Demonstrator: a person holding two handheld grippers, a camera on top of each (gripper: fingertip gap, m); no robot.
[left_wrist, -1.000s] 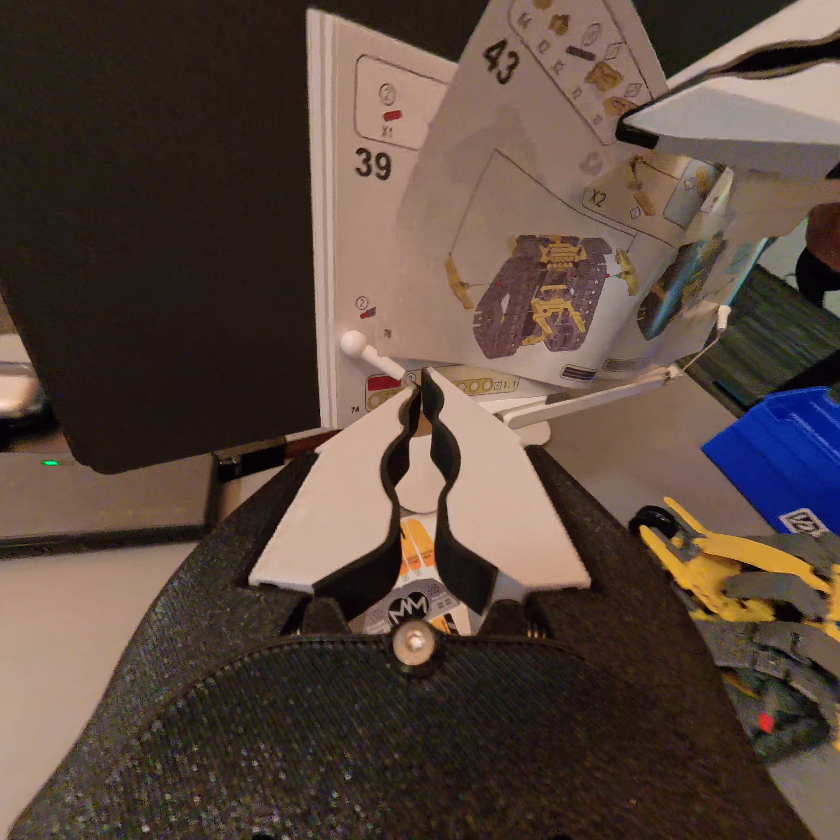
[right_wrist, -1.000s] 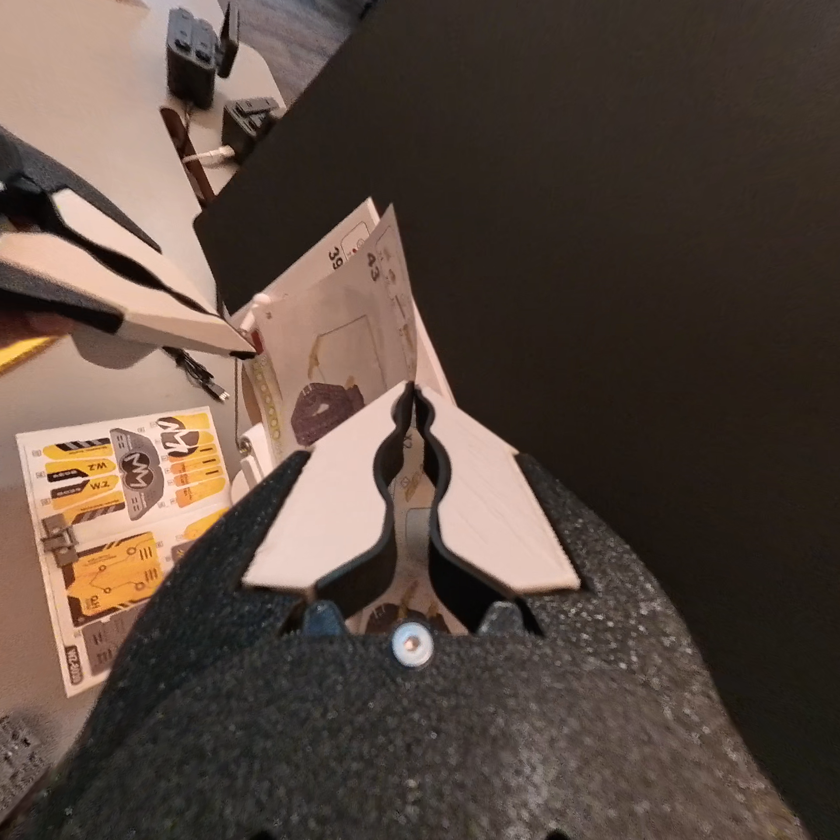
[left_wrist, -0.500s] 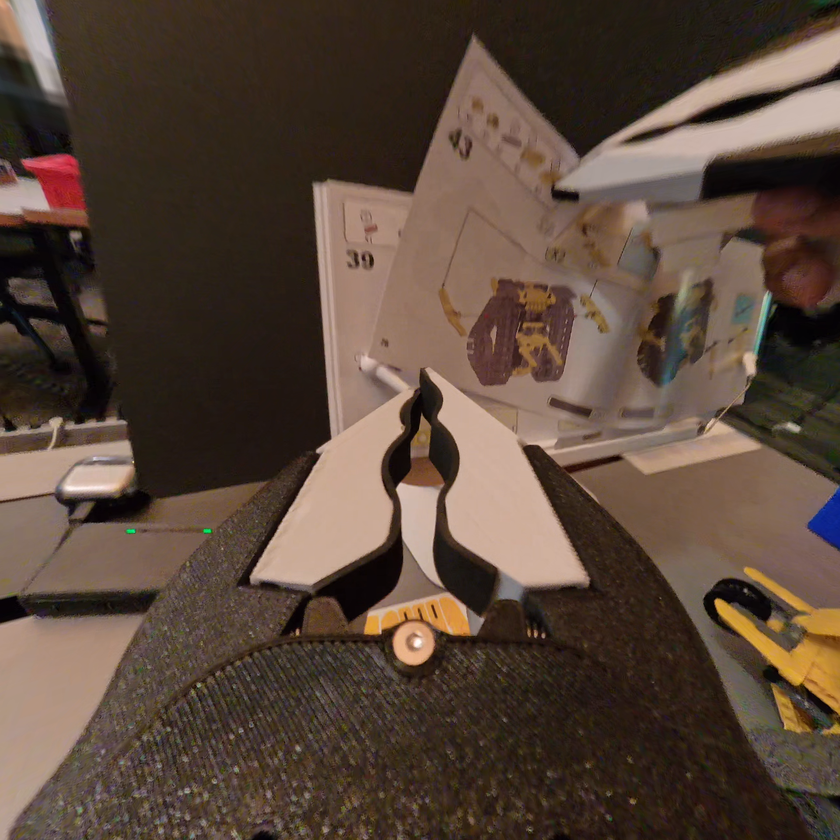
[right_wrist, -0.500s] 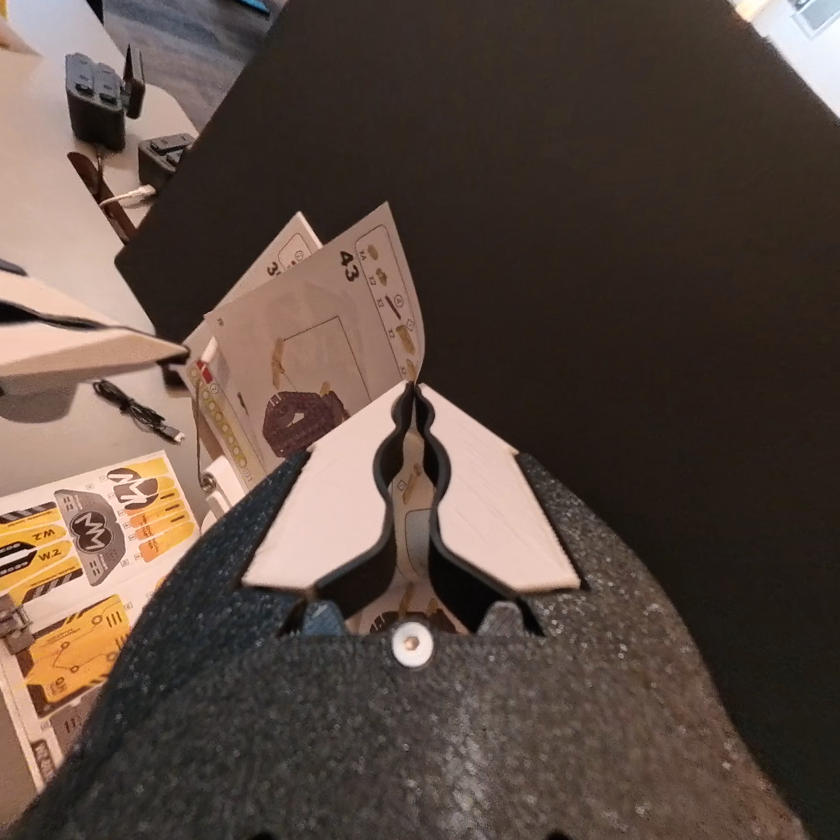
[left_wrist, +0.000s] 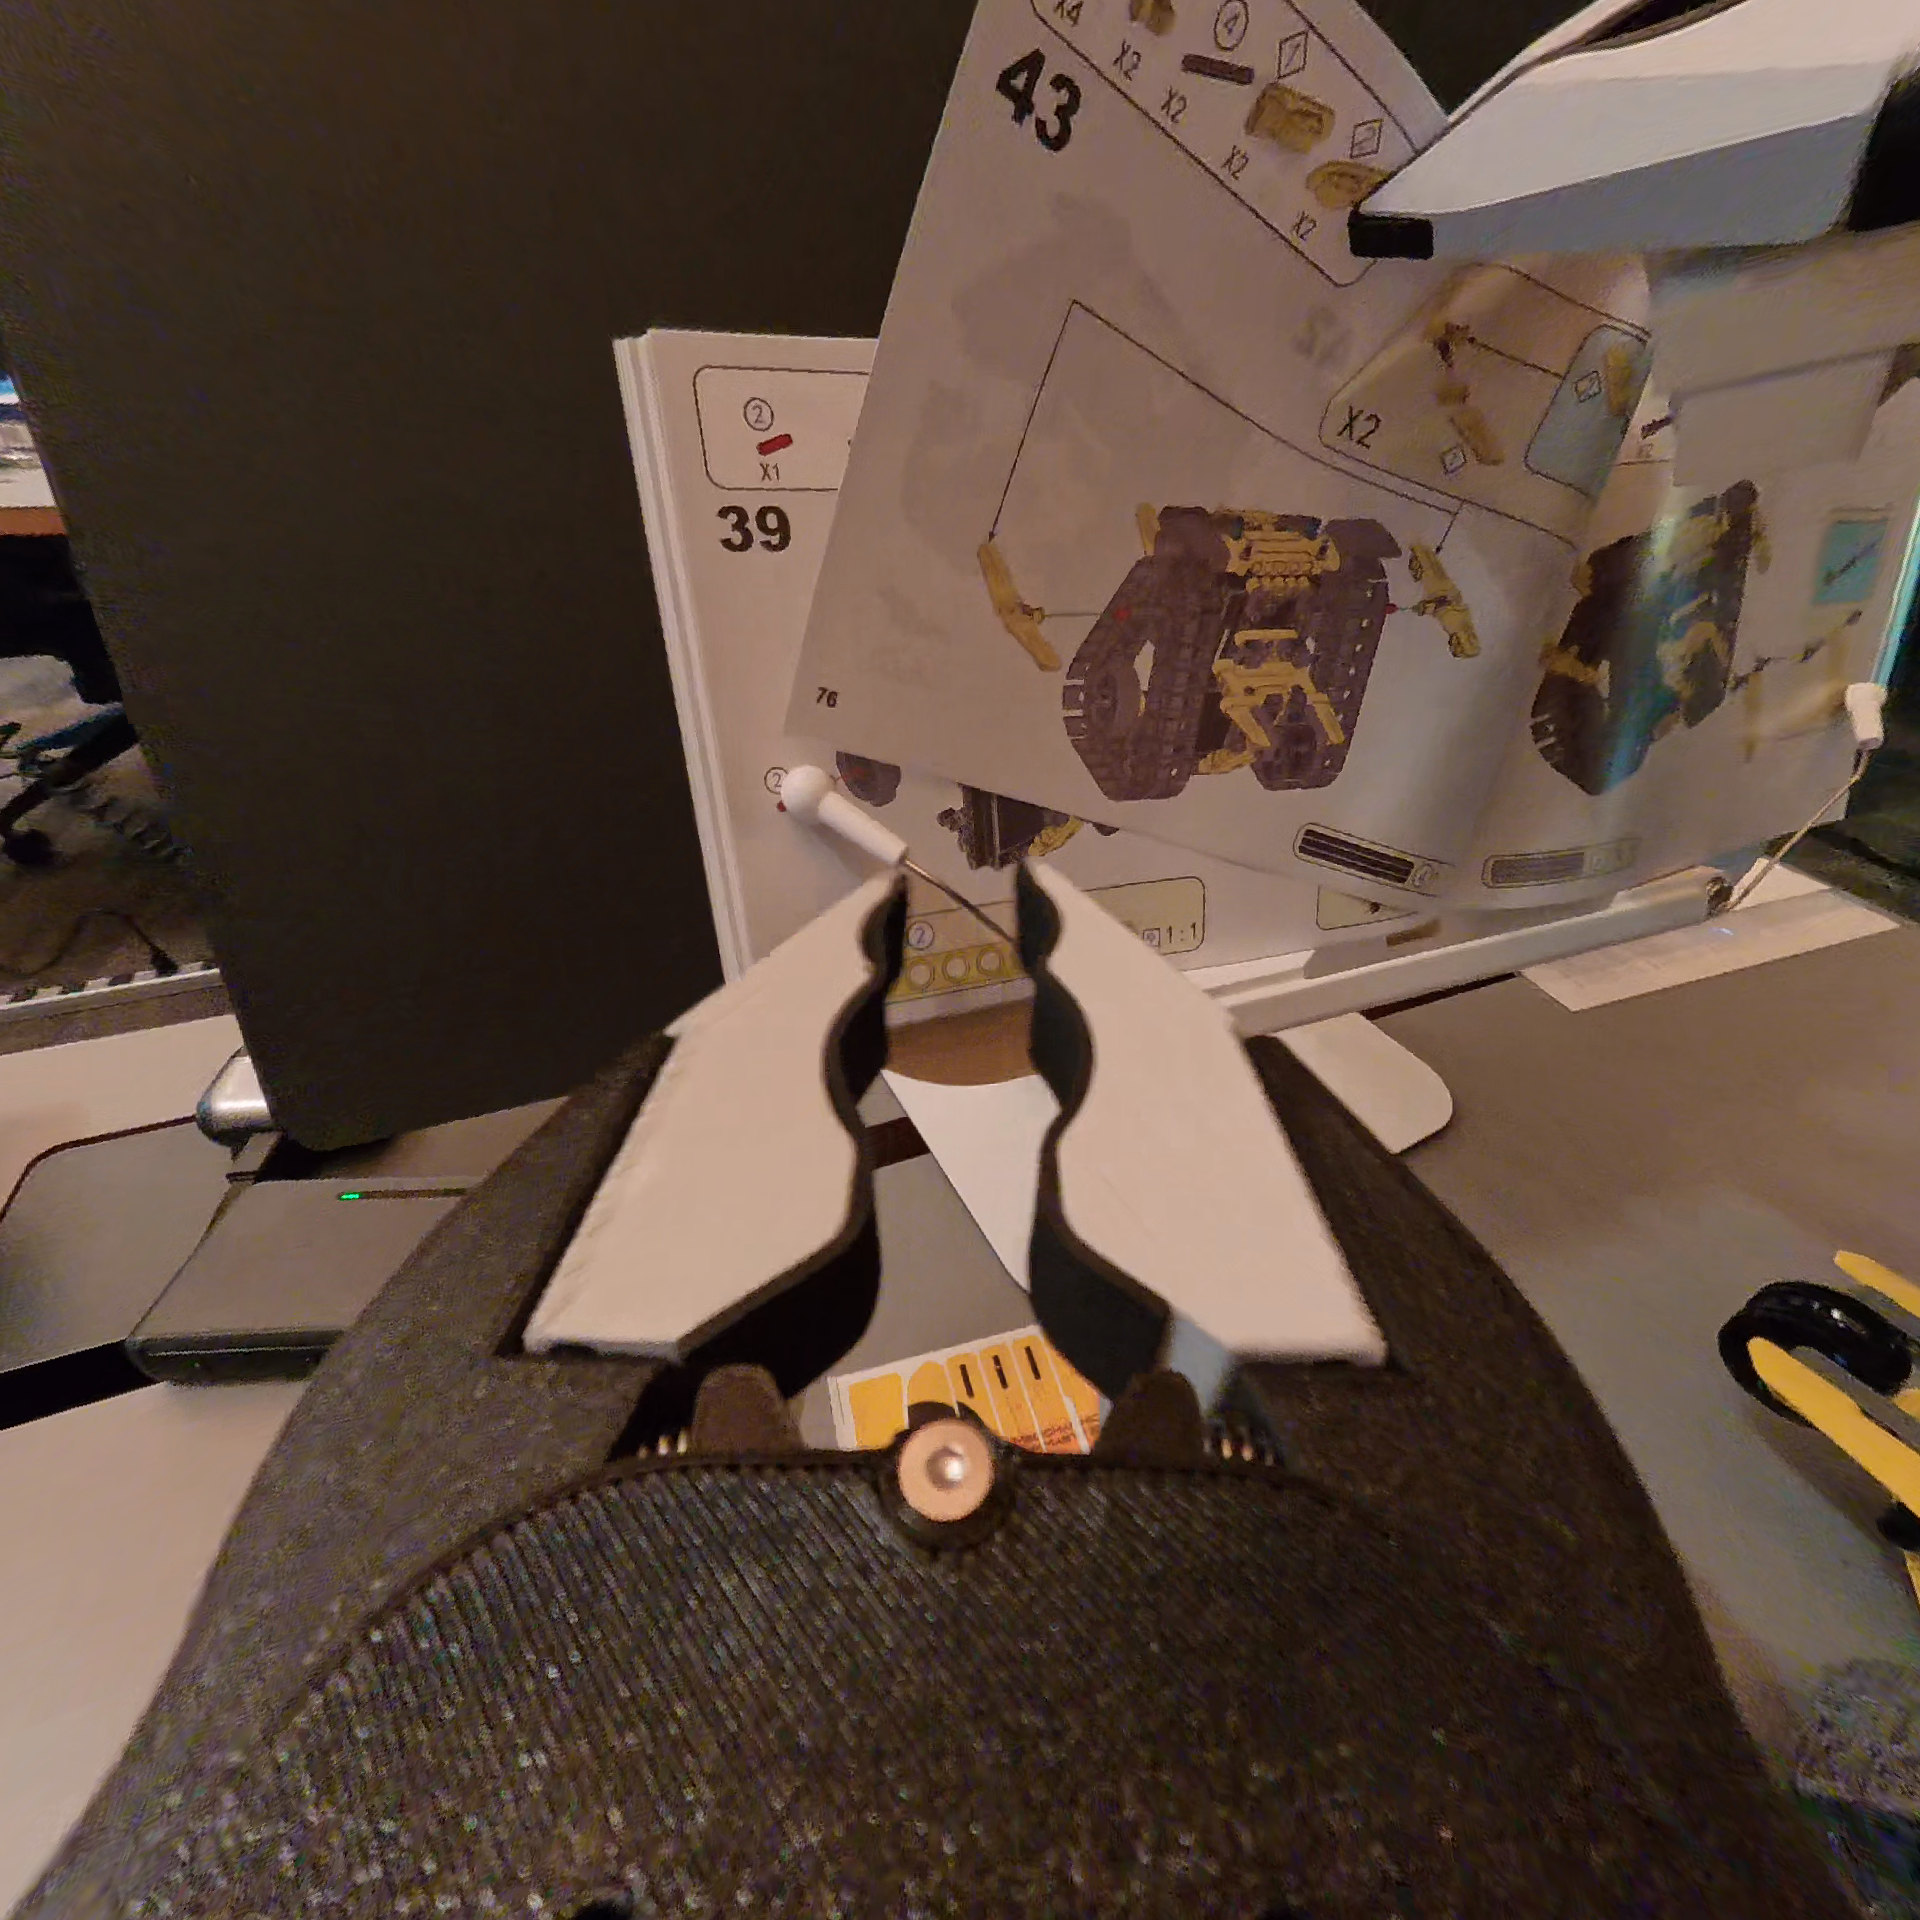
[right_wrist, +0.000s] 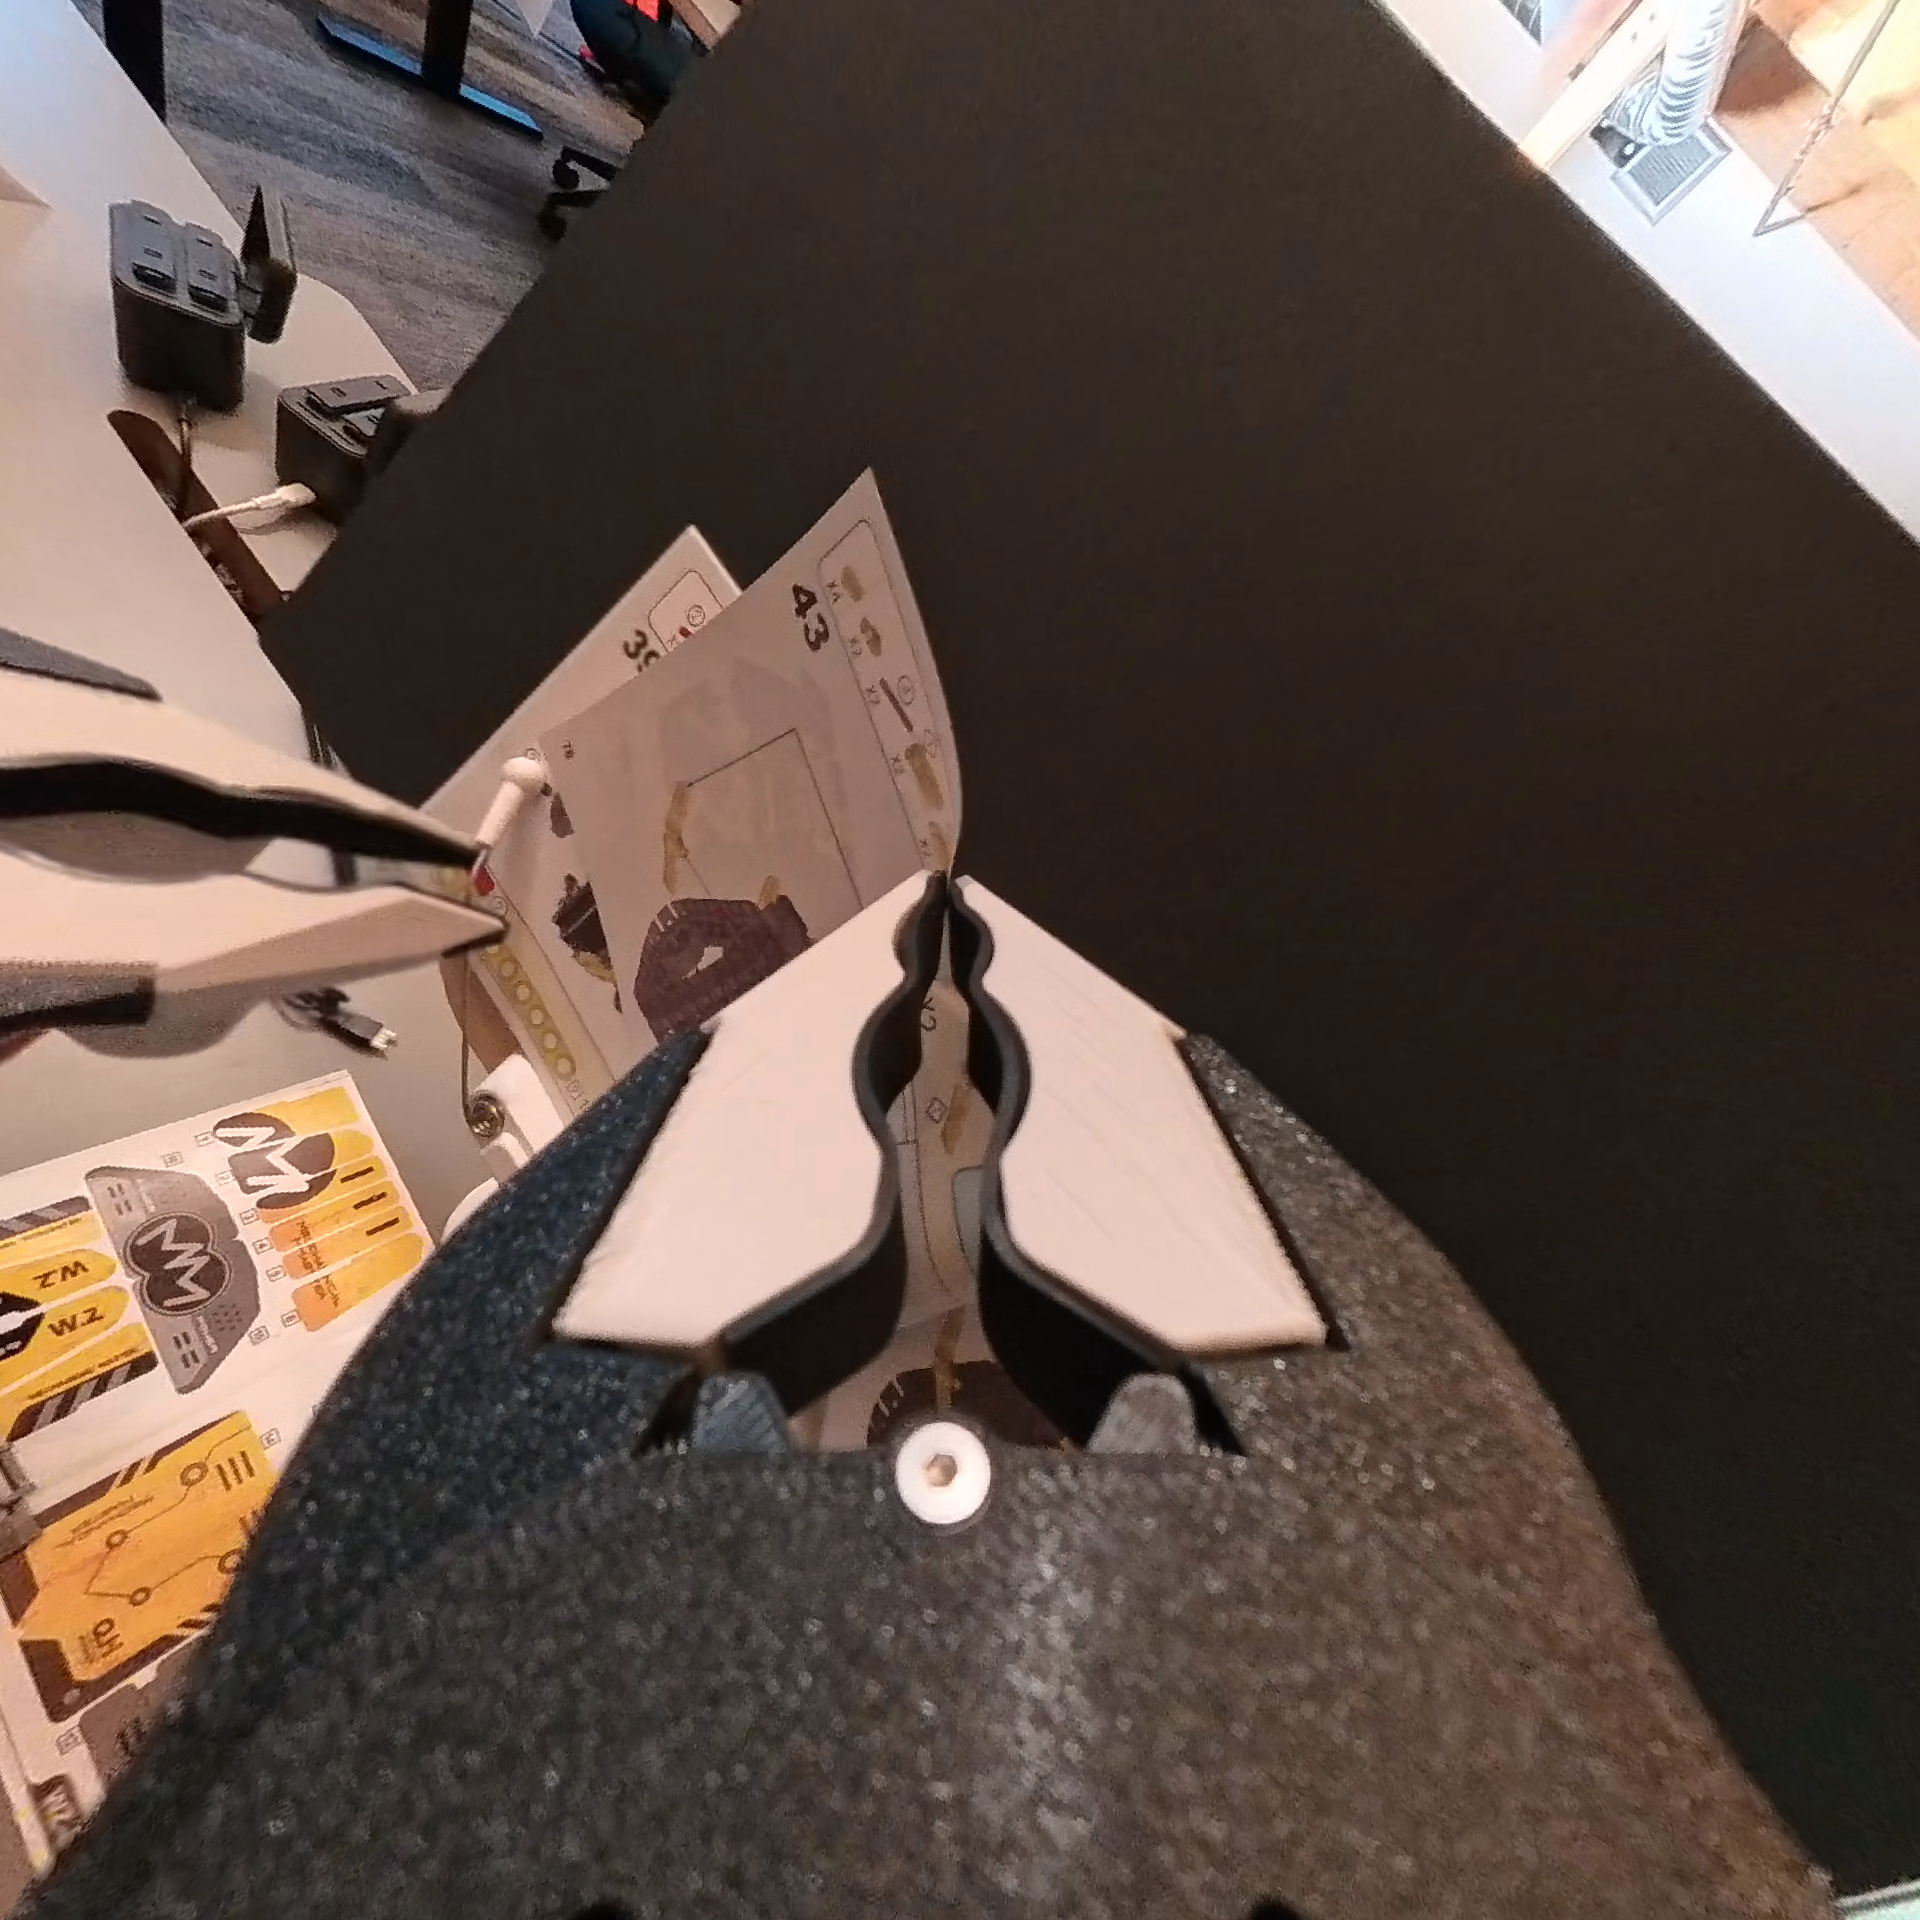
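Observation:
An instruction booklet (left_wrist: 748, 644) stands open on a white book stand (left_wrist: 1351, 982). My right gripper (right_wrist: 940, 883) is shut on the top edge of one loose page (right_wrist: 748, 790) and holds it curled up and away from the booklet; it also shows at the top right of the left wrist view (left_wrist: 1392, 223). My left gripper (left_wrist: 961, 883) is slightly open, its tips on either side of the wire of the stand's white-tipped page clip (left_wrist: 831, 808), which rests on the left page. The right wrist view shows the left gripper (right_wrist: 483, 883) at that clip (right_wrist: 509, 795).
A black panel (left_wrist: 416, 468) stands right behind the booklet. A sticker sheet (right_wrist: 208, 1278) lies flat in front of the stand. A yellow and grey brick model (left_wrist: 1839, 1382) sits at the right. A dark box with a green light (left_wrist: 281, 1268) is at the left. Black chargers (right_wrist: 177, 301) sit farther off. The left gripper's tips are roughly 12 cm from the right gripper's.
My left gripper has gone from shut to slightly open and moved up to the page clip's wire. My right gripper still holds the page, lifted higher.

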